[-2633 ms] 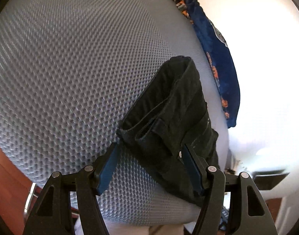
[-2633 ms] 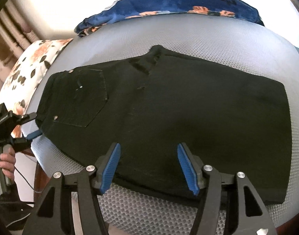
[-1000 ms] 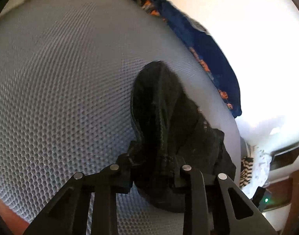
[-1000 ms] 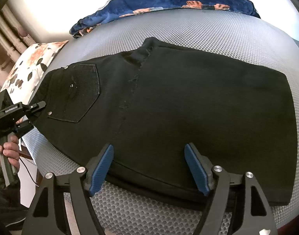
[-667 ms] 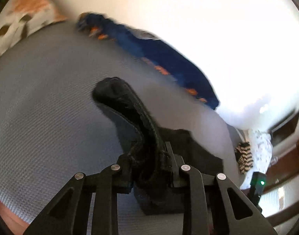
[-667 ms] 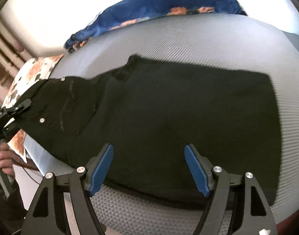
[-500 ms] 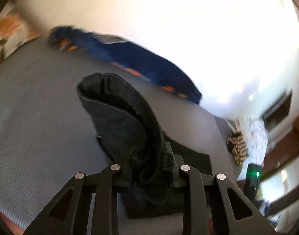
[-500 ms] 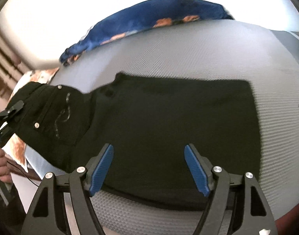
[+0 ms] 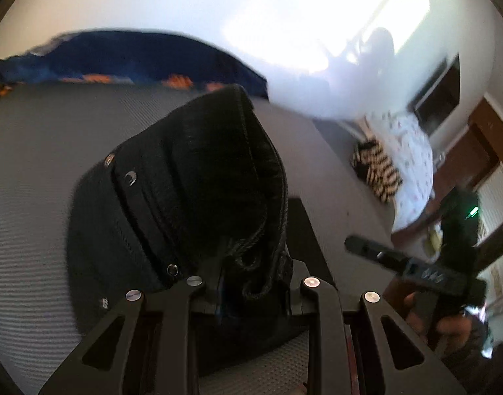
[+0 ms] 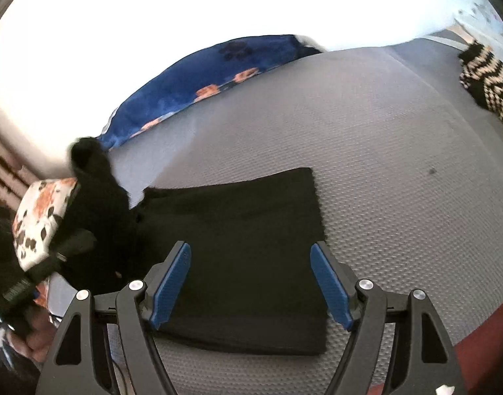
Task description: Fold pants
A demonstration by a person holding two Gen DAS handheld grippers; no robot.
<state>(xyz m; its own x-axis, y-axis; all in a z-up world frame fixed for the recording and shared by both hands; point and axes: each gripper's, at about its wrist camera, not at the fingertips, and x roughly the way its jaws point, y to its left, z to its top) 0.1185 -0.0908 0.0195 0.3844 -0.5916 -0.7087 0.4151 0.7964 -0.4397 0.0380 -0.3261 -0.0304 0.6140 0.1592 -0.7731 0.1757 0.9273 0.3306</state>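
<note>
From the left wrist view, the left gripper is clenched on the waistband end of the black pants. The bunched cloth fills the gap between its fingers and rises in front of the camera as a thick fold, with small metal rivets showing along a seam. Below and behind the lifted cloth lies the grey textured mattress. A blue patterned pillow runs along the far edge of the mattress against the bright wall. To the right, a black-and-cream striped cloth lies beside a white speckled fabric. The right gripper appears at the right edge, blurred, with the person's hand beneath it.

From the right wrist view, the right gripper has its blue-padded fingers spread wide and released, gripping nothing. Between and beyond them the folded part of the pants lies flat on the mattress. At the left, the waistband end is raised off the mattress in a dark peak, held by the left gripper, which is blurred. A floral pillow sits just behind that gripper. The blue pillow lies along the far edge, and the striped cloth lies at the far right.
</note>
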